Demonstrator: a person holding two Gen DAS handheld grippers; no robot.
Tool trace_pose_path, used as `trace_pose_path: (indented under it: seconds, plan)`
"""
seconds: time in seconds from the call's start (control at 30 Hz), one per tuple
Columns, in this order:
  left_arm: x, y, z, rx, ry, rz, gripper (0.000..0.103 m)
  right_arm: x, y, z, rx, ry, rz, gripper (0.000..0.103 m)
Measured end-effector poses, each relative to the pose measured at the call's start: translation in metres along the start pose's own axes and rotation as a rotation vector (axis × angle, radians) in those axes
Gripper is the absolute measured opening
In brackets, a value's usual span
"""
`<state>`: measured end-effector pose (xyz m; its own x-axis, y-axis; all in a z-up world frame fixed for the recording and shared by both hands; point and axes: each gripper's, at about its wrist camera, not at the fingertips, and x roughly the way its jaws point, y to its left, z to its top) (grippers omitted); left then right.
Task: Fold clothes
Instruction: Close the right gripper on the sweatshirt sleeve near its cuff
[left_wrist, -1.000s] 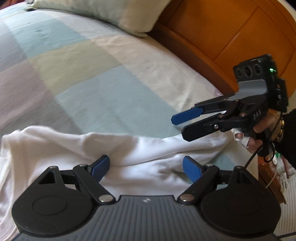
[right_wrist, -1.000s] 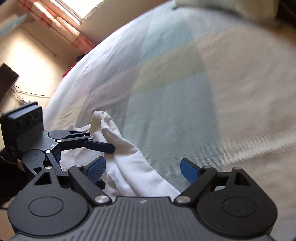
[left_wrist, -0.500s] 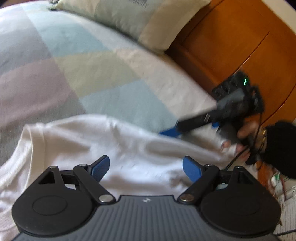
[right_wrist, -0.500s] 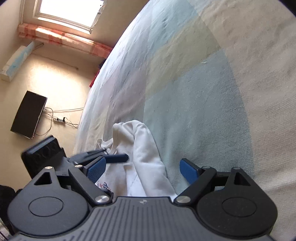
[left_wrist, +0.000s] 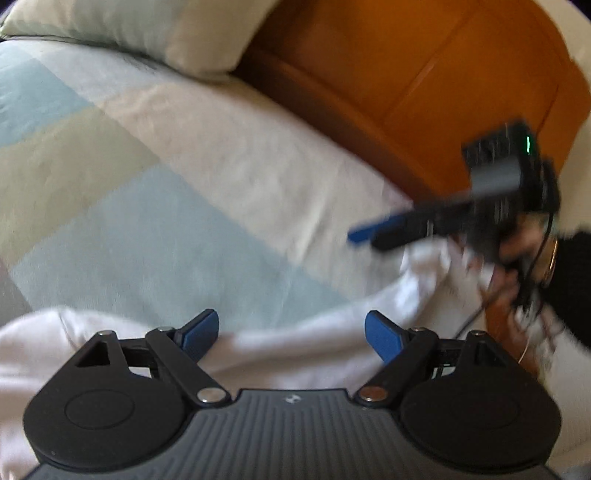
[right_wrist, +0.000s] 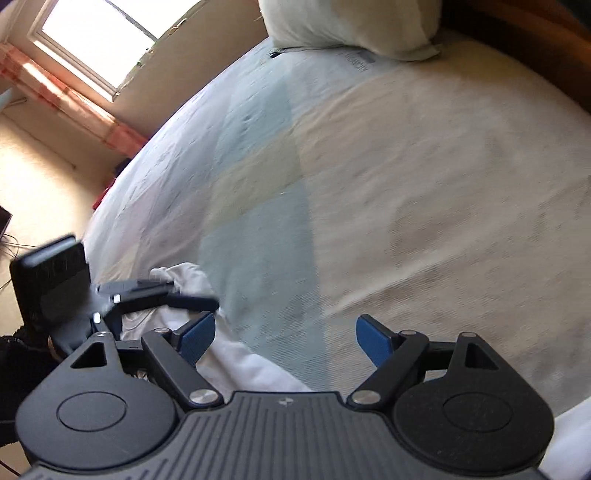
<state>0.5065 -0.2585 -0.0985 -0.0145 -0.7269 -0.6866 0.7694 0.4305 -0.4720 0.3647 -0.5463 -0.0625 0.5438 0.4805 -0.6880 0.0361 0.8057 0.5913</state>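
Observation:
A white garment (left_wrist: 303, 354) lies crumpled along the near edge of the bed, running from under my left gripper (left_wrist: 291, 336) toward the right. The left gripper hovers just above it, its jaws wide apart and pressing on nothing. In the right wrist view the same garment (right_wrist: 243, 369) lies at the lower left, partly under my right gripper (right_wrist: 286, 338), which is open over the bedspread with nothing between its pads. Each gripper shows in the other's view: the right gripper (left_wrist: 364, 236) blurred above the cloth's right end, the left gripper (right_wrist: 192, 295) over the cloth's far end.
The bed carries a pastel checked bedspread (left_wrist: 155, 206). A pillow (right_wrist: 347, 26) lies at its head against an orange wooden headboard (left_wrist: 424, 85). A hand in a dark sleeve (left_wrist: 569, 280) holds the right gripper. A window (right_wrist: 92, 48) and floor lie beyond the bed's far side.
Both grippers have shifted across the bed toward the headboard, so the pillow shows more. The garment has slid lower in both views. The jaws stay wide apart.

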Motion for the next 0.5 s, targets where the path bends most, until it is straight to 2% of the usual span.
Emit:
trace_pose_path:
  seconds: [0.1,0.17,0.23,0.37,0.5]
  plan:
    - [-0.005,-0.005,-0.018,0.011,0.022,0.037,0.086,0.014,0.005,0.004,-0.029,0.024,0.045,0.085]
    - [-0.012,-0.007,-0.030,0.015,0.007,0.046,0.086,0.028,0.009,0.008,-0.052,0.055,0.092,0.070]
    - [-0.015,-0.008,-0.038,0.032,-0.005,0.060,0.087,0.052,0.017,0.010,-0.076,0.116,0.148,0.062]
    - [-0.018,-0.013,-0.042,0.064,-0.010,0.079,0.087,0.093,0.036,0.009,-0.171,0.230,0.190,0.061]
    - [-0.022,-0.012,-0.047,0.078,-0.029,0.078,0.087,0.118,0.051,0.017,-0.266,0.301,0.236,0.056]
